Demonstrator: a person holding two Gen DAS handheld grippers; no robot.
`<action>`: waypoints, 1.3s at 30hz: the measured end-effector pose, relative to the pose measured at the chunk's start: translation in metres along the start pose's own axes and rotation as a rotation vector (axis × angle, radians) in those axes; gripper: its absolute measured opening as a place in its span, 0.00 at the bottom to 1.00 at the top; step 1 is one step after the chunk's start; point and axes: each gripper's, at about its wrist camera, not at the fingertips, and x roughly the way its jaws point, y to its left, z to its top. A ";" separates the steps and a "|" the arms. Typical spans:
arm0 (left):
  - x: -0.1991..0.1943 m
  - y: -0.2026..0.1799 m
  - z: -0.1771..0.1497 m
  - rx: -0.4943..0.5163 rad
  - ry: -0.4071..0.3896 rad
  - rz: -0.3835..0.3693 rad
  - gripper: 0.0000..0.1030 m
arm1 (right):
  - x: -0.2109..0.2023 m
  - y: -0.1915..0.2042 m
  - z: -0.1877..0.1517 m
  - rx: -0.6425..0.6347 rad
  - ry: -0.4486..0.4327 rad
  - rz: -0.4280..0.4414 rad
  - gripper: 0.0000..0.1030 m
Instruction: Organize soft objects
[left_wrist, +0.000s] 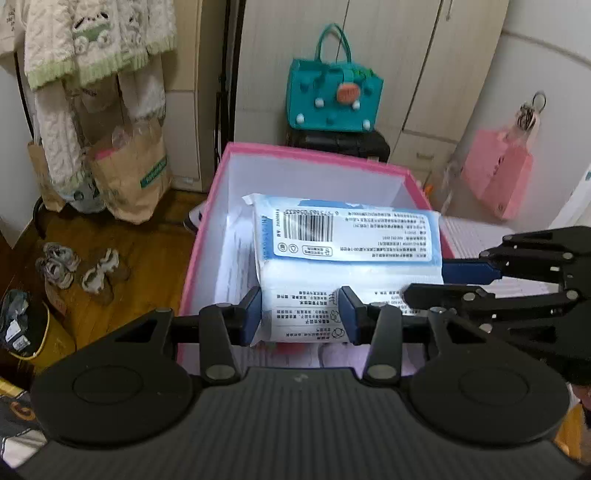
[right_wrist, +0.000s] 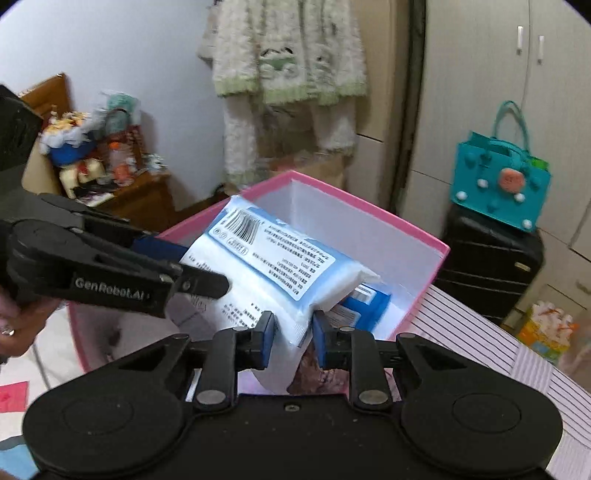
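Tissue pack (left_wrist: 347, 251), barcode label at centre frame: we grip it with both left gripper (left_wrist: 301, 314) and "GenRobot.AI" right gripper (right_wrist: 293, 338) over pink box (left_wrist: 314, 157).

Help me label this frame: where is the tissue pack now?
In both wrist views the tissue pack sits centre frame over the open pink box, pinched between the left tool and the right tool.

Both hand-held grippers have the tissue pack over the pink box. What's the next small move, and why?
Probably lower it a little further, then release: the tissue pack is pinched by the left hand-held gripper and right hand-held gripper, tilted above the pink box.
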 end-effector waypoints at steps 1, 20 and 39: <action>0.002 -0.003 -0.002 0.016 0.012 0.025 0.41 | -0.001 0.006 -0.003 -0.030 -0.006 -0.006 0.26; -0.004 -0.020 -0.003 0.063 -0.044 0.197 0.68 | -0.008 -0.020 -0.011 0.109 -0.064 -0.010 0.29; -0.106 -0.080 -0.026 0.168 -0.168 0.263 1.00 | -0.101 -0.001 -0.027 0.127 -0.145 -0.078 0.46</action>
